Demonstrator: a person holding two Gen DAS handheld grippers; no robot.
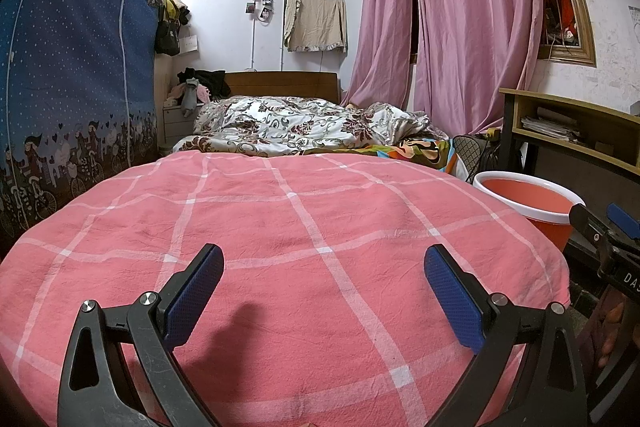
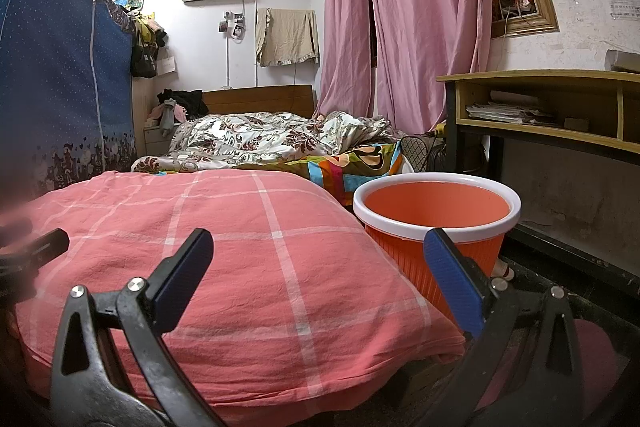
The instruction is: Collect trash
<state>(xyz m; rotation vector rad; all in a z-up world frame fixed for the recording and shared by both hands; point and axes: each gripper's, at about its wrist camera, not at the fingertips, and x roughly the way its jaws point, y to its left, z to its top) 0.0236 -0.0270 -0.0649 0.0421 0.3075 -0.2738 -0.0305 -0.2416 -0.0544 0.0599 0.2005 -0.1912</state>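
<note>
An orange bin with a white rim [image 2: 437, 211] stands on the floor right of the pink checked bedspread [image 2: 224, 251]; its inside looks bare from here. The bin [image 1: 532, 201] also shows at the right in the left wrist view. My left gripper [image 1: 323, 259] hovers open over the pink bedspread [image 1: 280, 247], nothing between its blue pads. My right gripper [image 2: 318, 245] is open too, over the bedspread's right corner, its right finger [image 2: 452, 279] in front of the bin. The right gripper [image 1: 604, 231] appears at the left view's right edge. I see no loose trash.
A rumpled floral quilt [image 2: 264, 139] lies further up the bed. A blue fabric wardrobe [image 1: 72, 75] stands on the left. A wooden desk with papers [image 2: 552, 115] is on the right behind the bin. Pink curtains [image 1: 452, 11] hang at the back right.
</note>
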